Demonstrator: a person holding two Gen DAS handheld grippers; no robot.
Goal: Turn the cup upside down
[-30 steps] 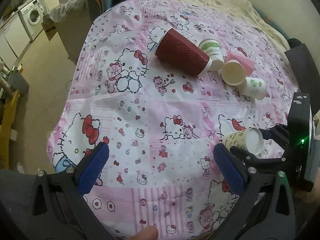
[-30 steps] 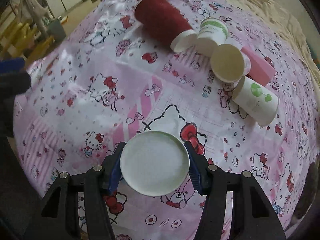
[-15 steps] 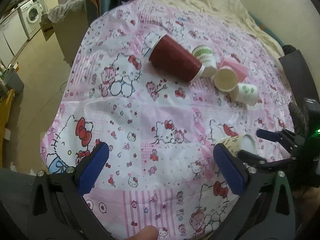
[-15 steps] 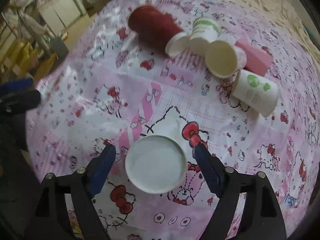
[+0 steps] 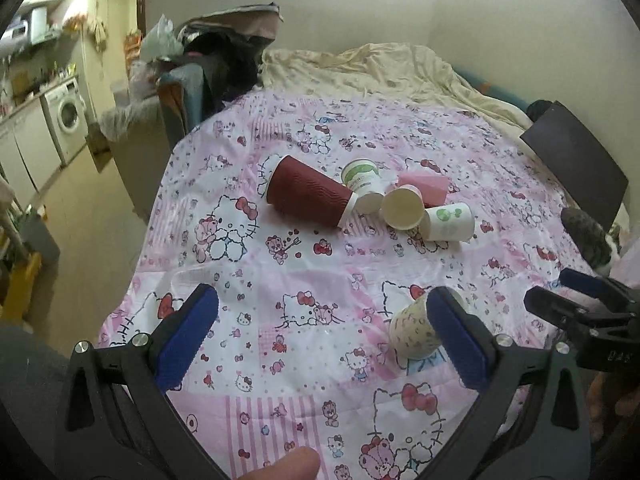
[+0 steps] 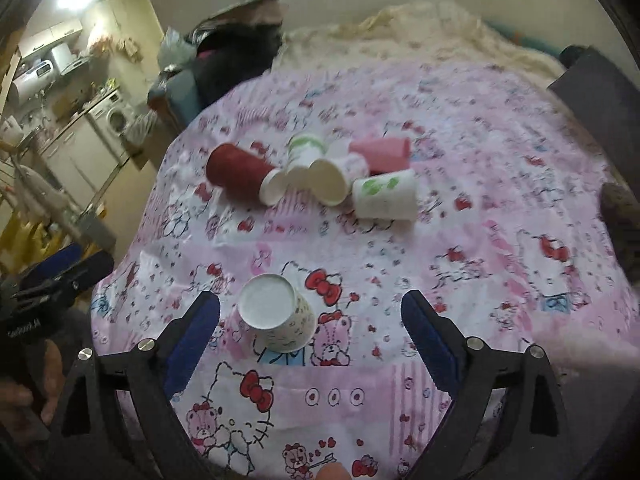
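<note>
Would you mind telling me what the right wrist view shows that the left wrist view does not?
Only the right wrist view shows the patterned cup's flat white base facing up, fully in view between the open right hand-held gripper fingers. Only the left wrist view shows that cup partly hidden behind a finger of the open left hand-held gripper, and the open mouth of a paper cup. Both show the red cup lying on the Hello Kitty cloth.

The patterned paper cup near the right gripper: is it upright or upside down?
Upside down. The patterned paper cup shows its white closed base on top, with the wider rim on the tablecloth.
</note>
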